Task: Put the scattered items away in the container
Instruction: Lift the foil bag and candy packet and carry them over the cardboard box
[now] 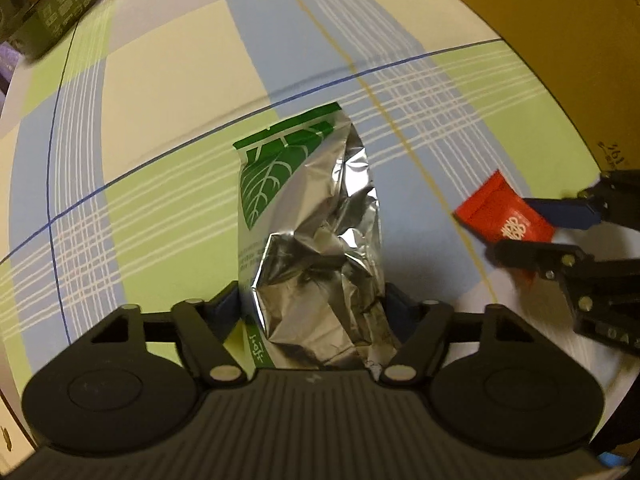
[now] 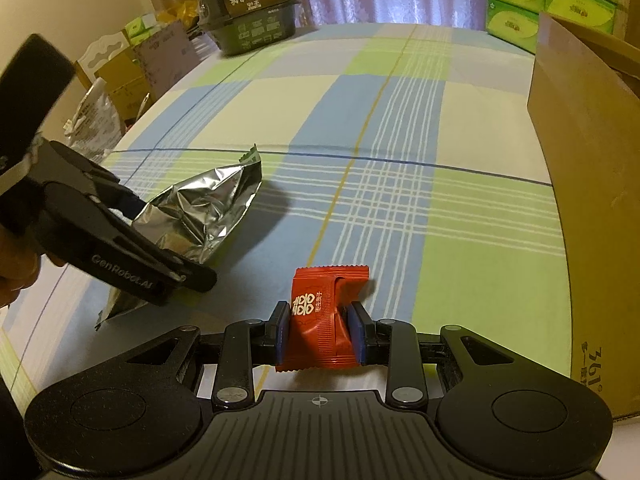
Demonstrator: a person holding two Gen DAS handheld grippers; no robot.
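I am gripping the crinkled foil bag (image 1: 316, 240) in my left gripper (image 1: 312, 308) and pinching the red sachet (image 2: 324, 320) in my right gripper (image 2: 320, 330), both left of the cardboard box (image 2: 592, 200). The slick foil risks slipping during the carry.

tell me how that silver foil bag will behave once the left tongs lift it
The foil bag looks crumpled and thin, so it will probably flex and sag beyond the left tongs rather than stay stiff. Its shiny film may be slippery between the pads. It seems partly empty and collapsed, so likely light for its size.
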